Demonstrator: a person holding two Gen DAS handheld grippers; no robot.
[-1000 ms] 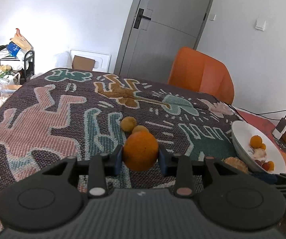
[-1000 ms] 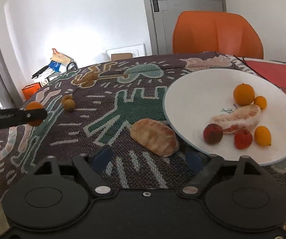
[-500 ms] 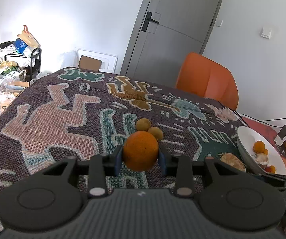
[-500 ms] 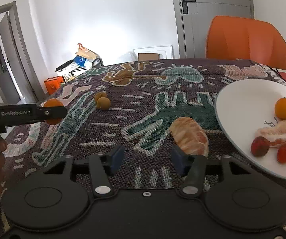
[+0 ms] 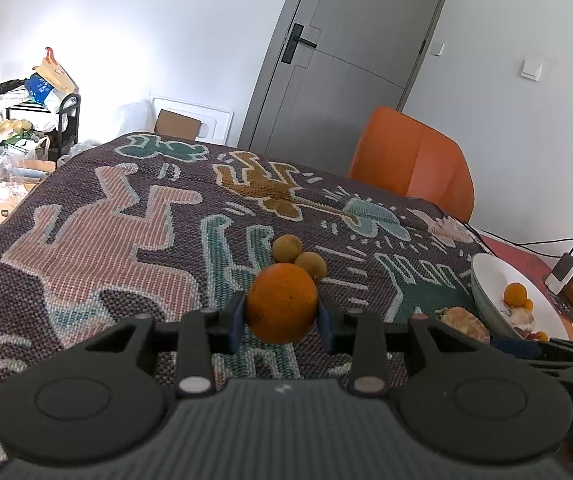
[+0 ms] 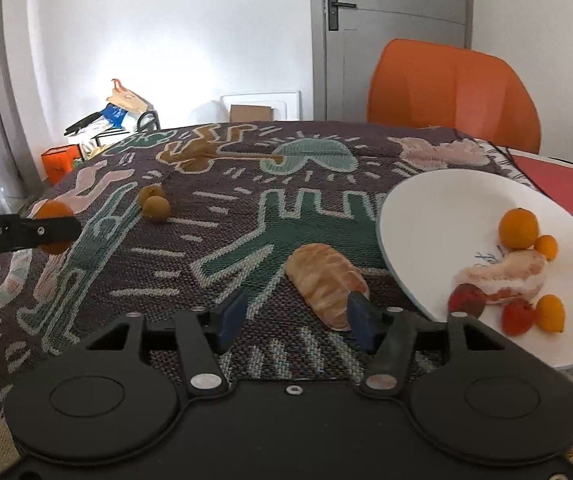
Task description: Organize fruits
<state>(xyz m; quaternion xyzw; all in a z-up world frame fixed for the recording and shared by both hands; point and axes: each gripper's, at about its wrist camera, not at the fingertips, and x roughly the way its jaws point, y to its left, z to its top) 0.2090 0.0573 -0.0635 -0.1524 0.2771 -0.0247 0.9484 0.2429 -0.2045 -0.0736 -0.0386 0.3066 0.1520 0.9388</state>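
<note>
While the orange (image 5: 281, 307) is kept clamped between the left gripper (image 5: 282, 322) fingers above the table (image 5: 86, 236), the right gripper (image 6: 292, 318) fingers, narrower than a second ago, are opening beside the peeled segment (image 6: 324, 282). Its long axis runs from the fingers toward the table's far left. Two brown fruits (image 6: 154, 204) lie together; six pieces are counted in the plate (image 6: 426, 216).

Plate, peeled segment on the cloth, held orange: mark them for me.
Plate (image 6: 438, 208), right wrist view, bare left part of its dish.
Peeled segment (image 6: 322, 276), right wrist view, middle of its top.
Orange (image 5: 281, 306), left wrist view, centre of its front.
</note>
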